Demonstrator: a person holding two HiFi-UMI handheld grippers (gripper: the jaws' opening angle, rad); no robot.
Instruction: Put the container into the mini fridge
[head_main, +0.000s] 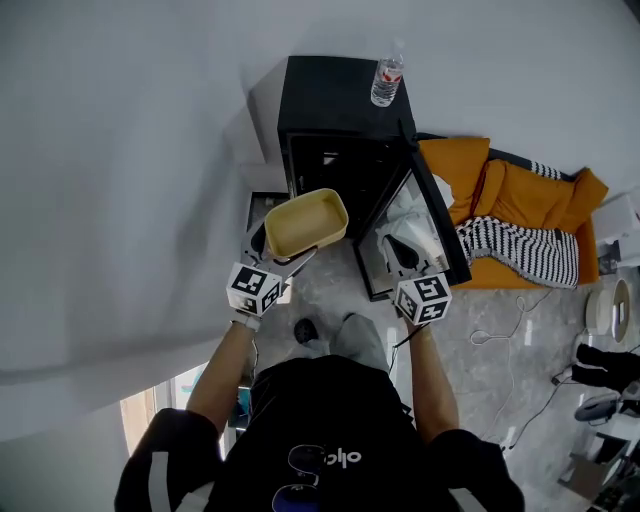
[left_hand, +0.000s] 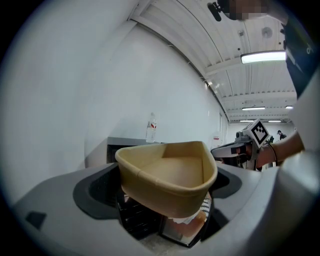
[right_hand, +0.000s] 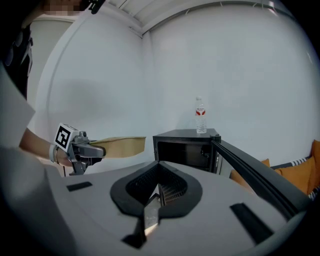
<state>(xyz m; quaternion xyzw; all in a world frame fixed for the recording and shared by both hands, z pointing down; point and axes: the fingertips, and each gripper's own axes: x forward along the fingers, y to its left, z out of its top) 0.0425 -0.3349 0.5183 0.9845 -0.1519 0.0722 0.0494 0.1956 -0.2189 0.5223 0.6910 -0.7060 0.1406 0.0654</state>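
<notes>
The black mini fridge (head_main: 335, 95) stands against the wall with its door (head_main: 430, 200) swung open to the right. My left gripper (head_main: 285, 255) is shut on the rim of a beige, empty container (head_main: 306, 222), held level just in front of the fridge opening. In the left gripper view the container (left_hand: 170, 175) fills the middle, with the fridge (left_hand: 127, 145) behind it. My right gripper (head_main: 405, 255) is shut on nothing, low beside the door's inner face. The right gripper view shows the fridge interior (right_hand: 185, 150), the door edge (right_hand: 260, 172) and the container (right_hand: 122, 146) at left.
A water bottle (head_main: 387, 80) stands on top of the fridge. An orange couch with a striped cloth (head_main: 520, 245) lies right of the door. Cables (head_main: 510, 330) trail over the grey floor, and a white wall runs along the left.
</notes>
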